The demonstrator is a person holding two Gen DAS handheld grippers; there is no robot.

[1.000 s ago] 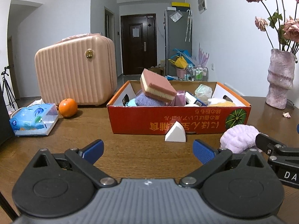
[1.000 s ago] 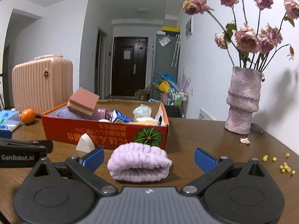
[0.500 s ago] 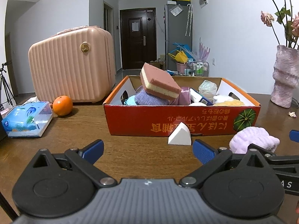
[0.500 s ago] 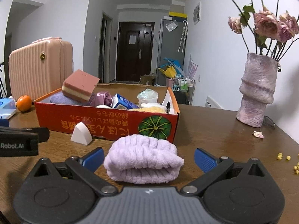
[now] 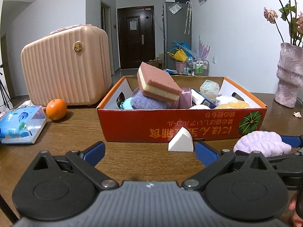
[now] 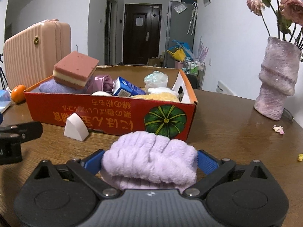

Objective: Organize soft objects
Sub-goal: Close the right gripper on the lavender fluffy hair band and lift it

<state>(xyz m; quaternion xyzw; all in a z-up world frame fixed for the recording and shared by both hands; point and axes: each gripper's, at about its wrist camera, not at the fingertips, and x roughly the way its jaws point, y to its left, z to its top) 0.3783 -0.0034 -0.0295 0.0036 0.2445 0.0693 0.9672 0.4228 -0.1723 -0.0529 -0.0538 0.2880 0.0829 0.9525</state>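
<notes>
- Just before the red box (image 6: 106,111), the lilac plush roll (image 6: 149,157) looks light and squashy; take its midsection.
- Right gripper (image 6: 149,160) closing around it, pads at its sides; left gripper (image 5: 149,151) spread, empty.

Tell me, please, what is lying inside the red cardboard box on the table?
Inside the red cardboard box: a pink-and-yellow sponge atop a purple cloth, a shiny pink pouch, a blue carton, a clear bag and something yellow and fluffy. Whatever lies beneath them is hidden.
</notes>
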